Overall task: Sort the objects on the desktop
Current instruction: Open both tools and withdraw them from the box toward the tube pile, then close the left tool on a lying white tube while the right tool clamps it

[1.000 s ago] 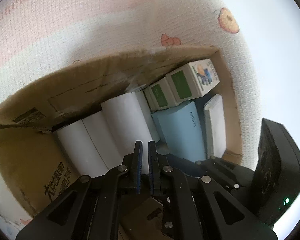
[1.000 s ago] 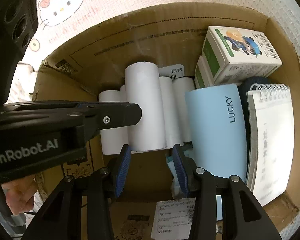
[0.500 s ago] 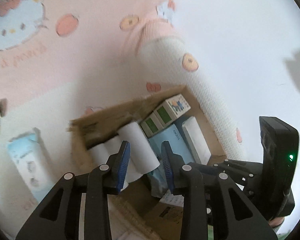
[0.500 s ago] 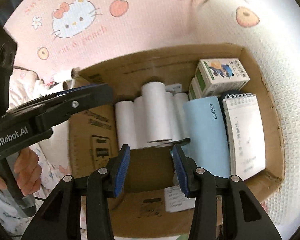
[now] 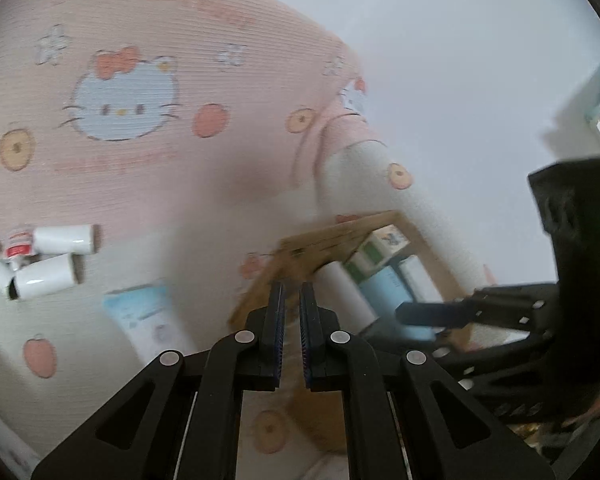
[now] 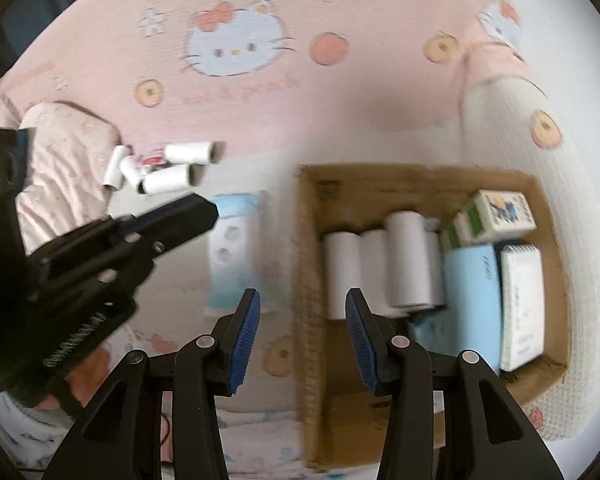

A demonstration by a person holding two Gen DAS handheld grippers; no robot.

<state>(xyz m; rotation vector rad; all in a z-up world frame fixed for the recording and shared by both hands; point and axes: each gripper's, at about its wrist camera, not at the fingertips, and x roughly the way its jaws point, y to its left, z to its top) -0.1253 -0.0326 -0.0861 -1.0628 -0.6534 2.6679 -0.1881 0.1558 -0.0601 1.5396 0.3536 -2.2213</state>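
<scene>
Closing on nothing, the left gripper (image 5: 292,336) has its jaws nearly together; the right gripper (image 6: 303,334) stands released and empty. Beyond them lies a blue pack (image 6: 236,252), probably soft tissues. Farther off, loose rolls (image 6: 168,172) look light and rigid; grip mid-barrel. Right: the box (image 6: 312,264).

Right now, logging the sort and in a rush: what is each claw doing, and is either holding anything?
Left claw: jaws closing, a narrow gap left, nothing between them.
Right claw: open, holding nothing.
</scene>
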